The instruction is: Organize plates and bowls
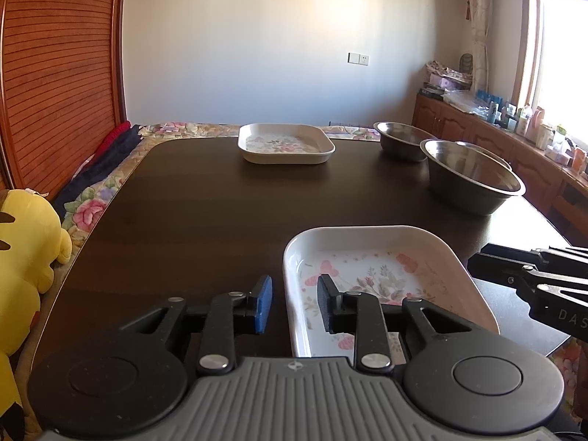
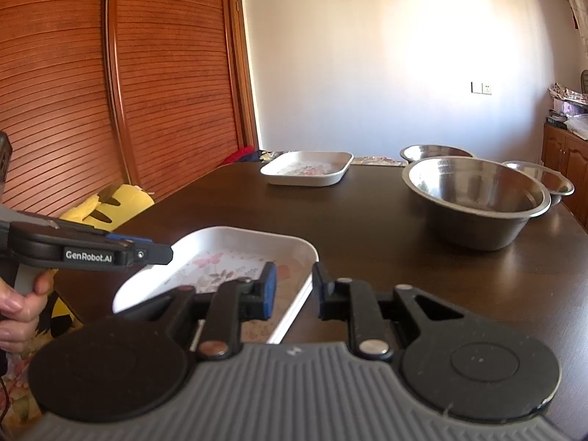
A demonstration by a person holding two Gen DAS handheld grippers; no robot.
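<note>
Nearest the left wrist camera, the left gripper (image 1: 294,303) is spread, its fingers straddling the left rim of the near plate (image 1: 371,257): the blue-padded finger sits outside over the dark table (image 1: 176,213), the other finger over the floral inside. No pad visibly presses the rim. This white rectangular plate with a butterfly and flower print lies at the table's 6 o'clock edge.

In the right wrist view, the right gripper (image 2: 292,290) is likewise spread, straddling the right rim of the same plate (image 2: 235,253), the blue pad above the inside, the other finger outside; whether either pad touches the rim cannot be told. The left gripper's body shows at 9 o'clock in this view, held by a hand (image 2: 18,305).

A second floral plate, the far plate (image 1: 286,143), rests toward 12 o'clock, at the far edge of the table. Three steel bowls stand toward 2 o'clock: the large bowl (image 1: 474,176) closest, a far bowl (image 1: 402,139) behind it, and a small bowl (image 2: 551,180) just beside the large one on its right, their rims overlapping in the view.

A yellow plush toy (image 1: 25,257) lies off the table at 9 o'clock, on a floral bedcover (image 1: 92,205).
</note>
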